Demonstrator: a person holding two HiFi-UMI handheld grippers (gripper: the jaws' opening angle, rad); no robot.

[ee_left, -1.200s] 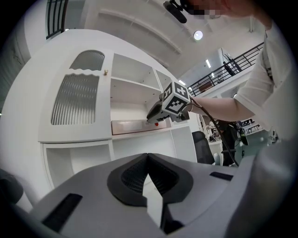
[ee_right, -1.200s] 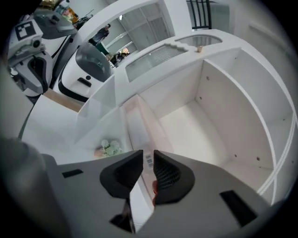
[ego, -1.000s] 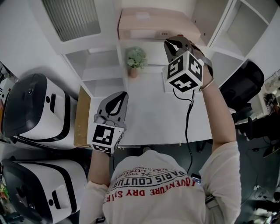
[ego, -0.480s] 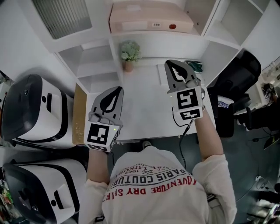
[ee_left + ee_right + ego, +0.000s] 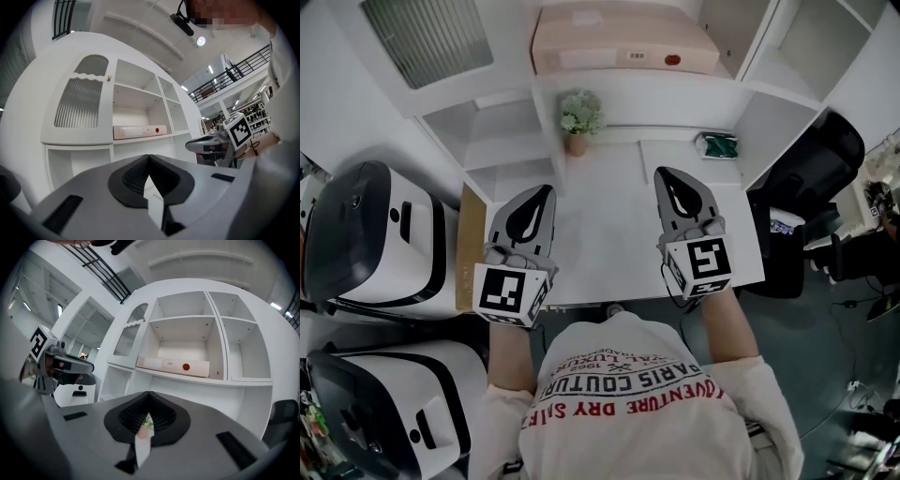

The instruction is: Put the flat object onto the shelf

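The flat object, a pale pink box [image 5: 623, 42] with a red dot, lies on the upper shelf [image 5: 675, 89] of the white cabinet; it also shows as the box [image 5: 140, 131] in the left gripper view and the box [image 5: 173, 365] in the right gripper view. Both grippers hover level over the white desk [image 5: 609, 234], well short of the box. My left gripper [image 5: 547, 188] has its jaws shut and empty, as the left gripper [image 5: 149, 156] shows in its own view. My right gripper [image 5: 660, 172] is shut too, nothing between its tips, seen as the right gripper [image 5: 150, 393].
A small potted plant [image 5: 578, 117] stands at the back of the desk. A green item [image 5: 719, 145] sits in the compartment at the right. A black chair [image 5: 811, 178] stands to the right; white machines [image 5: 375, 234] and a cardboard sheet [image 5: 473, 248] lie to the left.
My right gripper has come down and back from the box on the shelf to over the desk, rolling as it went. The box stays on the shelf. The left gripper has hardly moved.
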